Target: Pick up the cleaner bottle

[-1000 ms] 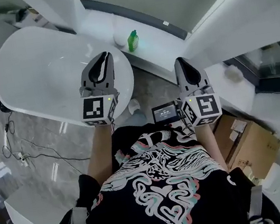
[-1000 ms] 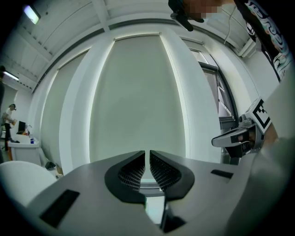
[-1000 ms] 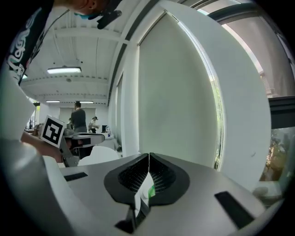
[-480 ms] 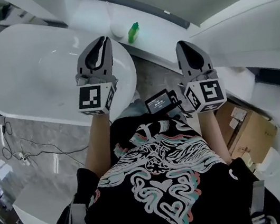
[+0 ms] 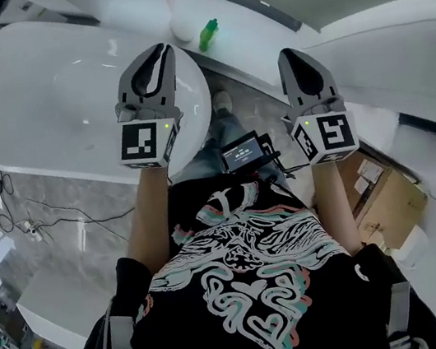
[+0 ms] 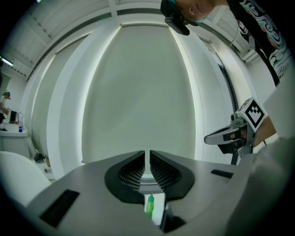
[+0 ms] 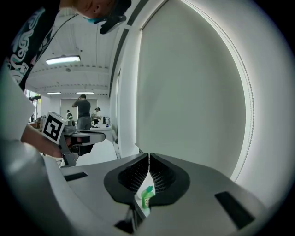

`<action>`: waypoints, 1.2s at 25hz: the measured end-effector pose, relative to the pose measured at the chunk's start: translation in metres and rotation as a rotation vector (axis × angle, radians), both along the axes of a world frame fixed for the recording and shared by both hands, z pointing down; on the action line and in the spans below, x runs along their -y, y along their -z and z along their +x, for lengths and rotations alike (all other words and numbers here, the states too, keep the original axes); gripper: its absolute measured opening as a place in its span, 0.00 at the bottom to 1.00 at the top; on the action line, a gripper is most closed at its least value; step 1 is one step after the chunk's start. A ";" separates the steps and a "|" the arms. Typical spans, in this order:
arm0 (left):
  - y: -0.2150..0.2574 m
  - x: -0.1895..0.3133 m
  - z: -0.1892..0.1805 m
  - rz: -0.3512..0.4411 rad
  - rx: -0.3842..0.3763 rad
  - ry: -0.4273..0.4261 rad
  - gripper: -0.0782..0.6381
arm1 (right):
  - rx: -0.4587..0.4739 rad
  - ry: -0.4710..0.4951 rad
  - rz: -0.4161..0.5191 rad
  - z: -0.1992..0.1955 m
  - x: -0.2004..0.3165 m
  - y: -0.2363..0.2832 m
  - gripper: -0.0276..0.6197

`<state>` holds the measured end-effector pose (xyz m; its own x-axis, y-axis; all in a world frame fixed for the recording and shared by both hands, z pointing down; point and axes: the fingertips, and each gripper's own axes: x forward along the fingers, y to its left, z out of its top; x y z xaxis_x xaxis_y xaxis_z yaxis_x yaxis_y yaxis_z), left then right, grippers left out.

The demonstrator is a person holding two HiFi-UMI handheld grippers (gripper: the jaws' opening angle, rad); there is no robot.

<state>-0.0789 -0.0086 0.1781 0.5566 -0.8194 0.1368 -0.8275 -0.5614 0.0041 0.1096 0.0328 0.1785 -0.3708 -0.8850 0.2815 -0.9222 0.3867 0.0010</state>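
The green cleaner bottle (image 5: pixel 208 34) stands upright on a white ledge (image 5: pixel 262 45) behind the bathtub, beside a round white object (image 5: pixel 180 27). My left gripper (image 5: pixel 164 50) hangs over the tub's right end, shut and empty, a short way short of the bottle. My right gripper (image 5: pixel 288 53) is held level over the floor to the bottle's right, also shut and empty. In the left gripper view the bottle (image 6: pixel 150 205) shows small below the closed jaws (image 6: pixel 148 152). The right gripper view shows the bottle (image 7: pixel 146 196) the same way, under its shut jaws (image 7: pixel 149 156).
A large white bathtub (image 5: pixel 37 93) fills the upper left. Cables (image 5: pixel 36 231) lie on the marble floor to the left. A small screen device (image 5: pixel 241 154) hangs at the person's chest. A cardboard box (image 5: pixel 391 210) sits at the right, beside white panels.
Both grippers have moved forward towards the ledge, and the bottle now sits higher in the head view. The jaws of both stay shut.
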 end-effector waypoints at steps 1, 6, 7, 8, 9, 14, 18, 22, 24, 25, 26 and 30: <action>-0.006 0.000 0.003 -0.009 0.008 -0.002 0.17 | 0.006 0.008 -0.006 0.001 0.002 -0.005 0.09; -0.037 0.010 0.010 -0.066 0.029 -0.019 0.17 | -0.017 0.054 -0.043 -0.004 0.023 -0.035 0.09; -0.045 0.013 0.010 -0.080 0.032 -0.025 0.17 | -0.010 0.054 -0.059 -0.004 0.029 -0.043 0.09; -0.054 0.016 0.011 -0.095 0.035 -0.032 0.17 | 0.003 0.049 -0.075 -0.004 0.035 -0.051 0.09; -0.062 0.019 0.013 -0.109 0.037 -0.040 0.17 | 0.017 0.044 -0.086 -0.002 0.041 -0.056 0.09; -0.089 0.026 0.015 -0.141 0.061 -0.034 0.17 | 0.044 0.071 -0.081 -0.001 0.058 -0.066 0.09; -0.104 0.026 0.009 -0.160 0.070 -0.019 0.17 | 0.035 0.100 -0.076 -0.002 0.070 -0.071 0.09; -0.119 0.030 0.009 -0.177 0.075 -0.005 0.17 | 0.054 0.105 -0.087 -0.004 0.082 -0.081 0.09; -0.126 0.034 0.007 -0.177 0.072 0.008 0.17 | 0.048 0.138 -0.099 -0.010 0.084 -0.094 0.09; -0.132 0.036 0.006 -0.181 0.070 0.016 0.17 | 0.051 0.150 -0.110 -0.013 0.085 -0.103 0.09; -0.138 0.037 0.003 -0.192 0.070 0.025 0.17 | 0.061 0.157 -0.123 -0.015 0.086 -0.111 0.09; -0.161 0.038 -0.005 -0.232 0.073 0.038 0.17 | 0.081 0.174 -0.142 -0.023 0.093 -0.136 0.09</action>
<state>-0.0834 -0.0463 0.3388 0.5077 -0.7817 0.3623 -0.8509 -0.5207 0.0690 0.0866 -0.0601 0.3144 -0.5402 -0.7599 0.3615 -0.8368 0.5305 -0.1354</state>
